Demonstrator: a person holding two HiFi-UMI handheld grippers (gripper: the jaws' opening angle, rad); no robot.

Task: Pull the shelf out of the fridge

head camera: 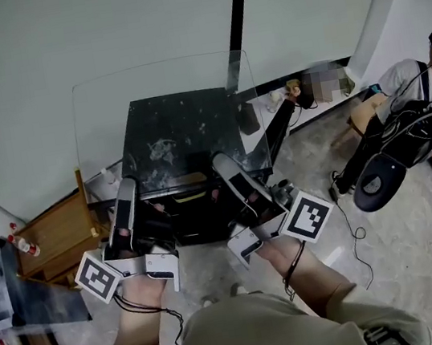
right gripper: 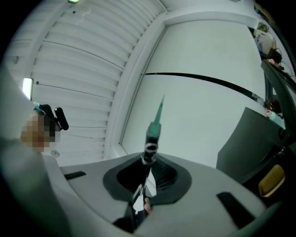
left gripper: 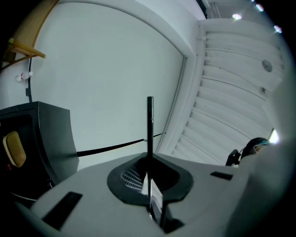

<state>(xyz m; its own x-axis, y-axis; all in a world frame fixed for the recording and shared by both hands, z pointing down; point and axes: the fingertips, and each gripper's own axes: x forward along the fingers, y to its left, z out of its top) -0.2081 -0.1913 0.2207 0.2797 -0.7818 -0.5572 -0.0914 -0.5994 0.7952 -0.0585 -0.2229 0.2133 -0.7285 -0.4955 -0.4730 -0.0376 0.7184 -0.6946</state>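
Pale grey wall [head camera: 96, 32] crossed by a black vertical strip [head camera: 237, 10]; speckled grey floor [head camera: 390, 245]; wooden cabinet [head camera: 59, 233] at left.

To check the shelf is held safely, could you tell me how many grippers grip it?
2. The left gripper grips the near edge of the glass shelf at its left, the right gripper at its right; each gripper view shows the pane edge-on between shut jaws.

Left tongs [head camera: 126, 187] and right tongs [head camera: 222, 162] clamped, tilted upward.
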